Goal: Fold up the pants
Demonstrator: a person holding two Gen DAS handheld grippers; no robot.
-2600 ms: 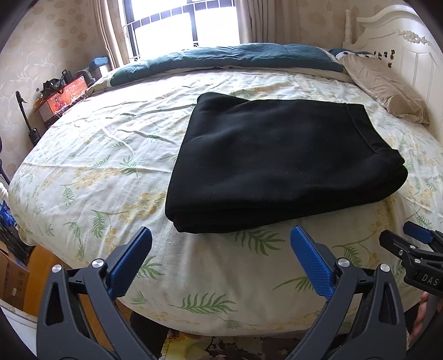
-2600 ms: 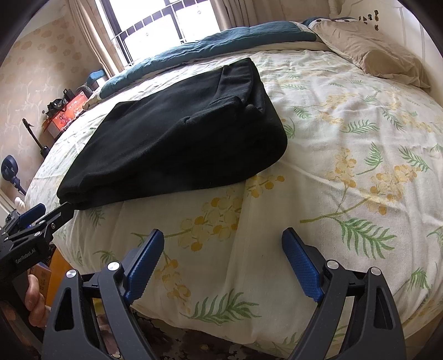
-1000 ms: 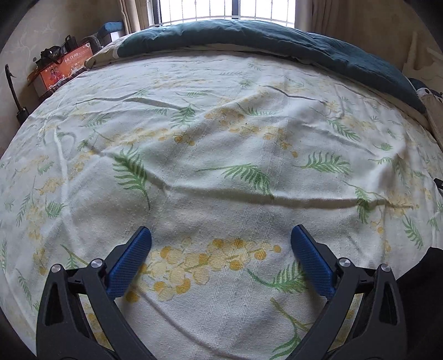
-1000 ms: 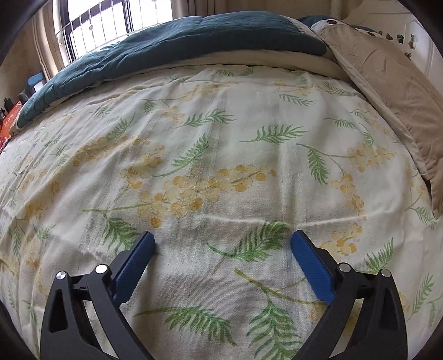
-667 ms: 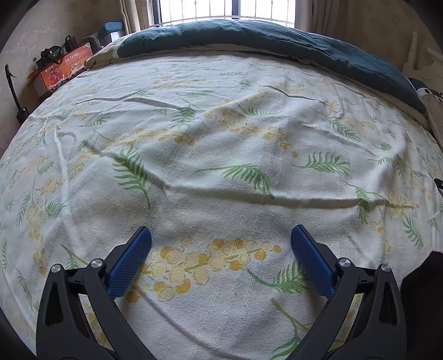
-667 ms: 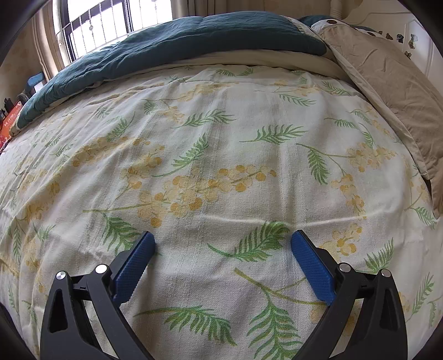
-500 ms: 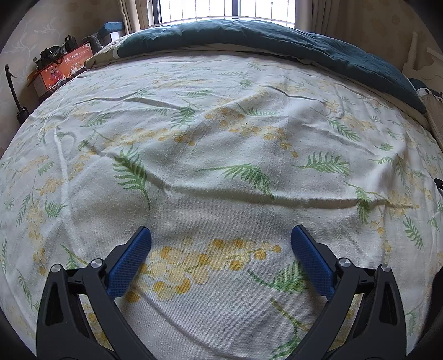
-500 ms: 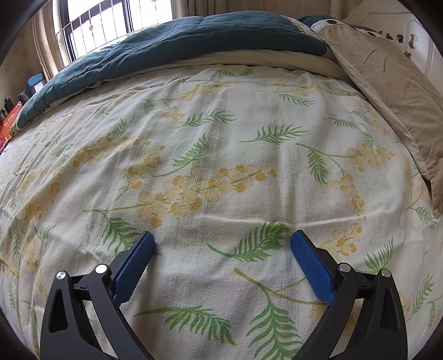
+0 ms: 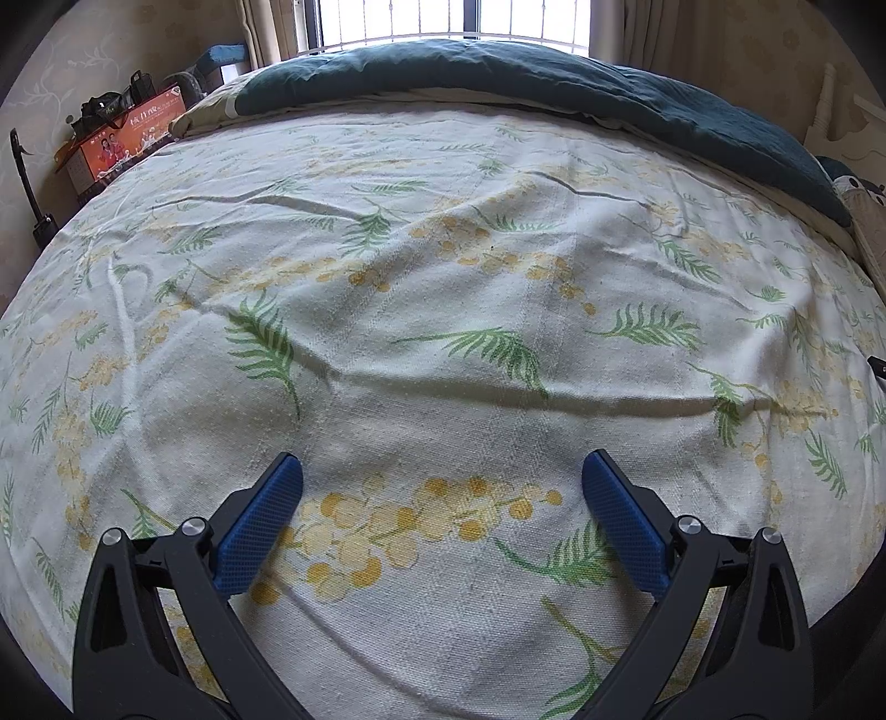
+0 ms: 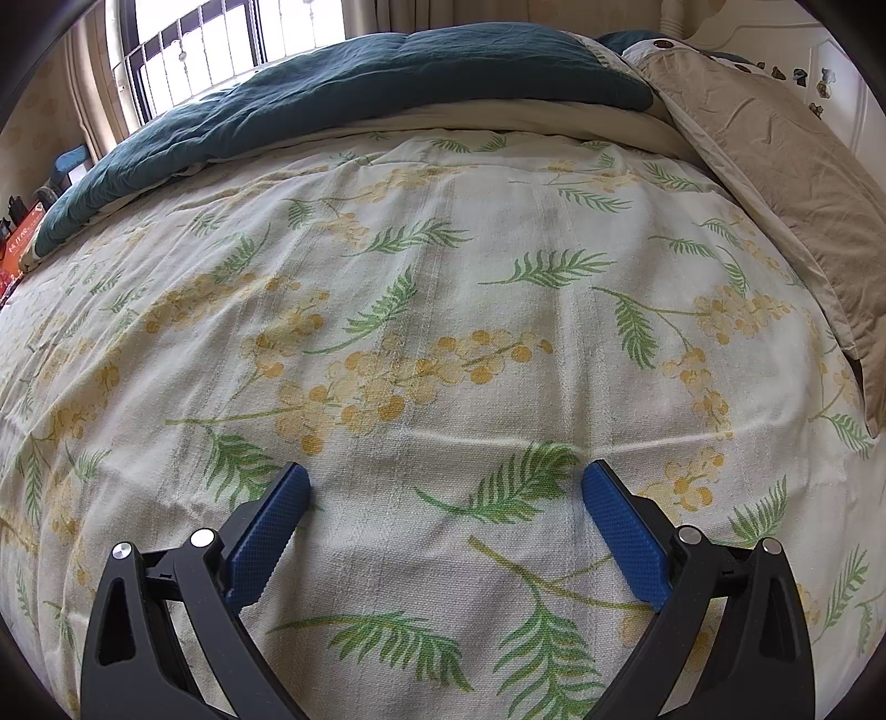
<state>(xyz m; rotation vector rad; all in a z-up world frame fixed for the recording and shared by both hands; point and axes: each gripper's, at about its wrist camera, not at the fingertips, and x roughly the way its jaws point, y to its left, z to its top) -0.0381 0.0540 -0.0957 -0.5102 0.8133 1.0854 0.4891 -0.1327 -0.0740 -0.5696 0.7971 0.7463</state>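
A: Item one, left gripper [image 9: 442, 487]?
B: Jaws spread wide, nothing between the blue pads [image 9: 260, 526]. It hangs low over the floral bedsheet [image 9: 443, 310], cream with green fern and yellow blossom print.

A: Item two, right gripper [image 10: 446, 493]?
B: Likewise released, pads [image 10: 623, 534] apart and holding nothing, above the same bedsheet [image 10: 443, 277].

A: Item three, the pants?
B: Not visible in either wrist view; their location cannot be told.

A: Bedding, far side?
B: One dark teal duvet [image 9: 526, 77], bunched along the window edge of the bed; seen also from the right wrist [image 10: 343, 94]. One tan pillow [image 10: 775, 166] at the right, lying partly over the sheet near the white headboard [image 10: 830, 61].

A: Surroundings?
B: Barred window [image 9: 443, 22] behind the duvet. Orange printed box [image 9: 127, 138] beside the bed at far left, with dark items on top, too small to identify.
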